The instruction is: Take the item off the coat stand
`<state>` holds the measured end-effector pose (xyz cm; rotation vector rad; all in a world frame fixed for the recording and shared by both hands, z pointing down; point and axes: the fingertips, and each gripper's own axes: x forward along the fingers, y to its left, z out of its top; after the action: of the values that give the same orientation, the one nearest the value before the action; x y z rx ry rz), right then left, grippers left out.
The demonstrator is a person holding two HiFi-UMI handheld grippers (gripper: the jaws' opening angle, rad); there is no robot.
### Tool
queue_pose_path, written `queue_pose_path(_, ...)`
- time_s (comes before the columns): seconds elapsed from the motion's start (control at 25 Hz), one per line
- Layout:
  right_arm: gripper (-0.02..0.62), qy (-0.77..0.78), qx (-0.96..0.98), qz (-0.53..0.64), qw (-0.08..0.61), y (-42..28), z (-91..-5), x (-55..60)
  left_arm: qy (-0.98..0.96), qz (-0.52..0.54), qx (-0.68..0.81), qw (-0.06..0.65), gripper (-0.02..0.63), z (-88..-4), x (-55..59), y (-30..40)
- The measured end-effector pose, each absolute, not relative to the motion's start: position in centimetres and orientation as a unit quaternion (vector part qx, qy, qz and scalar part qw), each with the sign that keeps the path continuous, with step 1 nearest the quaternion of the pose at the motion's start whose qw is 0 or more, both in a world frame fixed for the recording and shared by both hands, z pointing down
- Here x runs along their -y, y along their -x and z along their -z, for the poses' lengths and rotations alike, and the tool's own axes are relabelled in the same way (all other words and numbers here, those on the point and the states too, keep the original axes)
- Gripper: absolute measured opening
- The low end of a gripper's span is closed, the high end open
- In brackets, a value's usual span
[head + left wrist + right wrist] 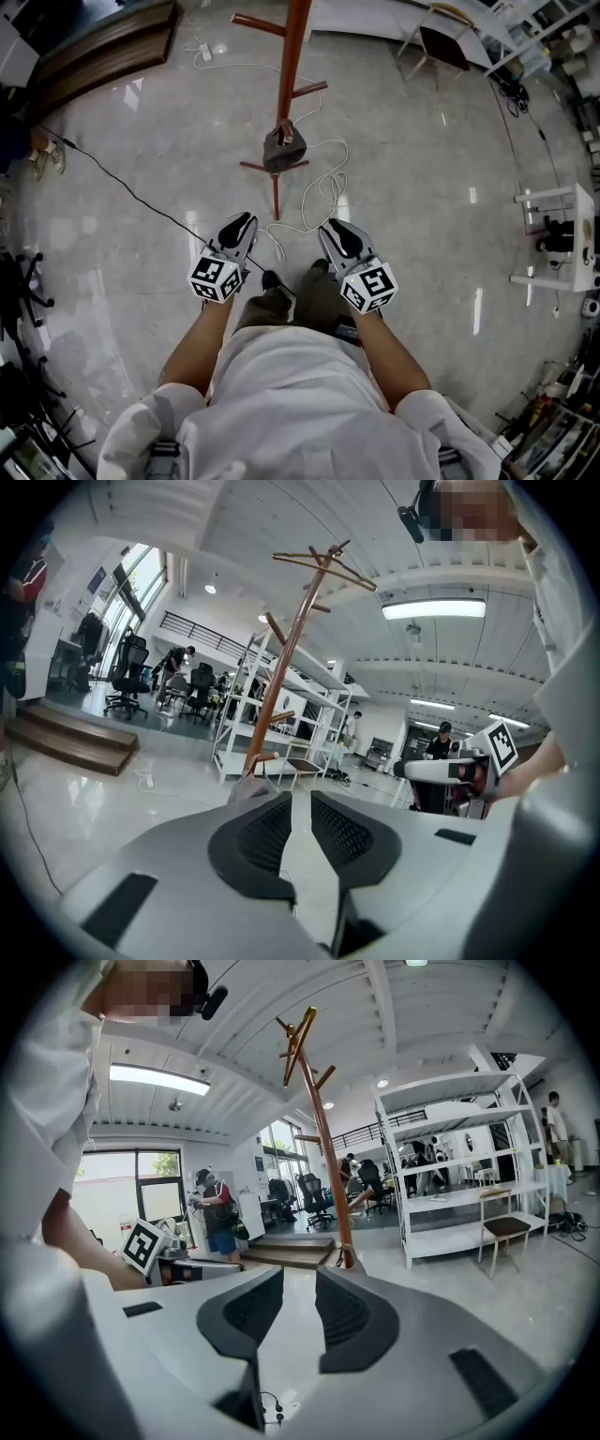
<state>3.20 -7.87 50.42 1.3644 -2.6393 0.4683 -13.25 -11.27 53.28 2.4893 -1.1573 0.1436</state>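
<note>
Both tools are hanging empty at waist height. The left tool (244, 223) is showing a narrow gap between its pads and the right tool (334, 230) a wider one, with only floor (422, 187) visible through each. Straight ahead, past a loop of white cable (323, 187), a dark grey bag (284, 145) is hanging low on the upright pole of the coat stand (289, 66), close above its feet. It is sitting well apart from both tools and roughly midway between their lines, so neither hand looks clearly nearer. I judge the reach must go forward and down.
</note>
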Motion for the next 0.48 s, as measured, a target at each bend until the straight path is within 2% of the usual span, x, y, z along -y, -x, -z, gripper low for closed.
queue_pose_path(0.24, 0.127, -0.441, 0.879, -0.164, 0.071, -4.6, -53.1, 13.4, -0.878, -0.075, 0.427, 0.203, 0.109, -55.6, 15.3, 12.2)
queue_pose_path(0.48, 0.135, -0.420, 0.889, -0.156, 0.100, -5.2, -56.8, 20.3, -0.865, -0.102, 0.447, 0.205, 0.117, -58.6, 20.1, 10.9)
